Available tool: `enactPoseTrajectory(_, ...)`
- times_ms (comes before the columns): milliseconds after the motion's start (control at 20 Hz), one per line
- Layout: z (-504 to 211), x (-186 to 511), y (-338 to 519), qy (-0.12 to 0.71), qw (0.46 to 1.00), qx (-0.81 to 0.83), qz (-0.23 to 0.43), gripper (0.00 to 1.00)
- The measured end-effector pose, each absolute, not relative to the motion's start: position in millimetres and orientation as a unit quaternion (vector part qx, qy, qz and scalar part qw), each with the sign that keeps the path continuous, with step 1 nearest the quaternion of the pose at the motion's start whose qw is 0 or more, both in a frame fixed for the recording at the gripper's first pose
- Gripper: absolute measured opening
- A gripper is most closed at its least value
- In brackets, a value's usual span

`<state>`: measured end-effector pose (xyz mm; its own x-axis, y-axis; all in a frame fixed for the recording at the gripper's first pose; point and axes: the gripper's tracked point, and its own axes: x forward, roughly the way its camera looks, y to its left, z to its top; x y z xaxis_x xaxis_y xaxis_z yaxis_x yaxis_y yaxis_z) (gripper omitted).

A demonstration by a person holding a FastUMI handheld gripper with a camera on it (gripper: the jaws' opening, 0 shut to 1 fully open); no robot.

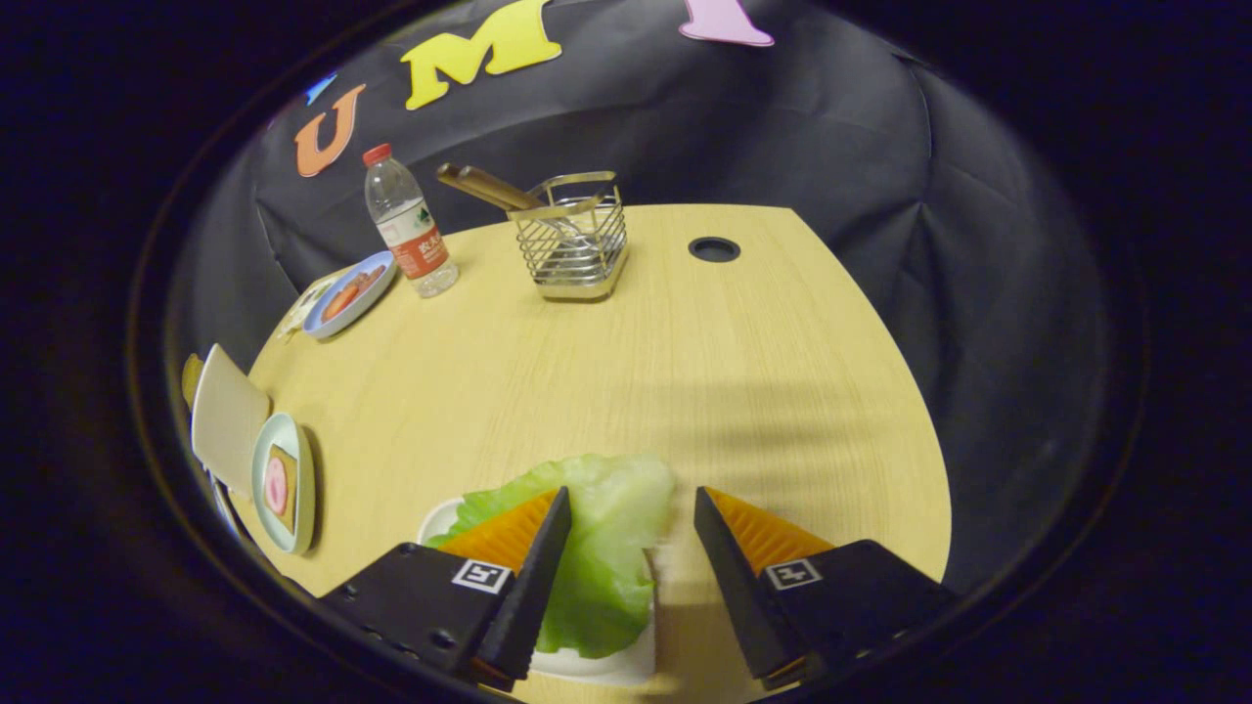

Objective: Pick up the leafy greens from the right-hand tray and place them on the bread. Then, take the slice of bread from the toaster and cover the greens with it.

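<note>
The leafy greens (602,548) lie on a white tray (597,667) right under my gripper (631,508). The fingers stand open on either side of the leaf, the left one over its edge, the right one over the table beside it. Nothing is pressed between them. Off to the left sits a pale green plate (286,481) with a slice of bread (282,487) carrying a pink topping. Just beyond that plate a flat pale bread slice (227,418) sticks up; the toaster itself I cannot make out.
On the wooden table (685,372), a wire basket (575,244) with utensils stands at the back, a water bottle (409,223) to its left, and a blue plate (350,293) with food beside that. A round cable hole (714,248) lies right of the basket.
</note>
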<state>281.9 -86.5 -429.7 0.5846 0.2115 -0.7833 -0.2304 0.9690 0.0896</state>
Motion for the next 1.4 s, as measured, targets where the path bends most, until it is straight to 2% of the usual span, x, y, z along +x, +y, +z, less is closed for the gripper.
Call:
enactPoseTrajectory(150,-428.3,279.9,-80.8,0.435,0.891,-0.019,0.128,0.42)
enactPoseTrajectory(200,-427.1,280.4,-82.6,0.432,0.894,-0.022,0.121,0.39)
enactPoseTrajectory(300,-425.9,278.7,-85.8,0.430,0.897,-0.014,0.101,0.24)
enactPoseTrajectory(350,-424.8,277.2,-88.3,0.429,0.899,-0.010,0.090,0.23)
enactPoseTrajectory(400,-426.0,275.2,-88.7,0.428,0.900,-0.007,0.084,0.13)
enactPoseTrajectory(450,-423.3,271.6,-89.3,0.423,0.903,-0.005,0.080,0.13)
enactPoseTrajectory(550,-421.4,267.3,-91.0,0.415,0.908,0.001,0.067,0.01)
enactPoseTrajectory(850,-377.5,238.0,-84.5,0.385,0.921,0.009,0.055,0.01)
enactPoseTrajectory(1150,-320.6,189.7,-42.0,0.344,0.935,-0.002,0.084,0.01)
enactPoseTrajectory(1400,-313.0,167.1,-16.6,0.335,0.939,-0.028,0.078,0.00)
